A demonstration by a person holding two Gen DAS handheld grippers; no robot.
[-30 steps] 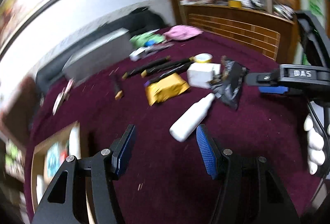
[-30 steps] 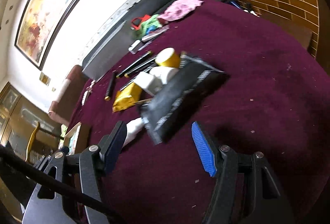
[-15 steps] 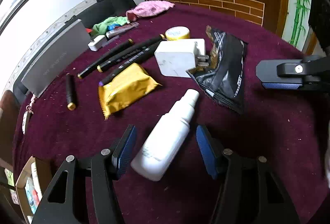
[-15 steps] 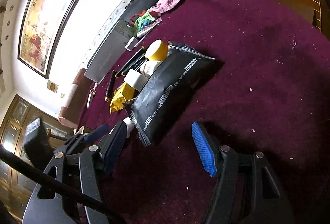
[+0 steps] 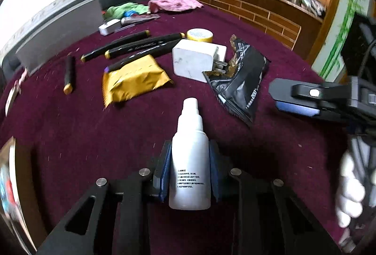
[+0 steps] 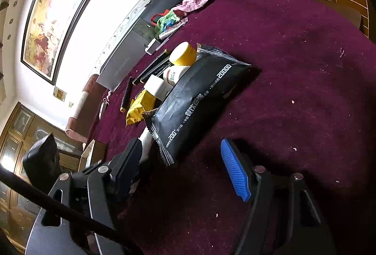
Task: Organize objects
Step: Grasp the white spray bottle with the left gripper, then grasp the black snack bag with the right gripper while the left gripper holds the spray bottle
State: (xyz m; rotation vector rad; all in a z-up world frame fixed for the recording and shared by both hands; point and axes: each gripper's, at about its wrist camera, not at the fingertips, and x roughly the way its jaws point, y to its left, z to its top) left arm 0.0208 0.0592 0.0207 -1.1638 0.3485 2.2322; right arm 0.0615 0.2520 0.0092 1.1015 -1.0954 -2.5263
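On the maroon worktop (image 5: 70, 137), the left tongs (image 5: 189, 168) pinch a white spray bottle (image 5: 190, 161) lying nozzle-forward, while the right tongs (image 6: 181, 168) hang spread just before a black pouch (image 6: 199, 102) beside a white charger (image 5: 196, 62)

1. Table surface: a maroon cloth (image 6: 305, 48) covers the table; pale crumbs and specks lie scattered over it.
2. Wall, right wrist view: a dark-framed painting (image 6: 55, 20) in orange and yellow tones hangs on the white wall. A small framed plaque (image 6: 59, 93) hangs below its lower corner.
3. Below the plaque: a wooden cabinet with glass doors (image 6: 21, 128) stands near a brown padded chair back (image 6: 80, 114).
4. Left wrist view, beyond the table: a wooden counter (image 5: 253, 8) with a brick-pattern front carries assorted clutter, too blurred to identify.
5. Right of the counter: a wall panel with green bamboo print (image 5: 340, 27).
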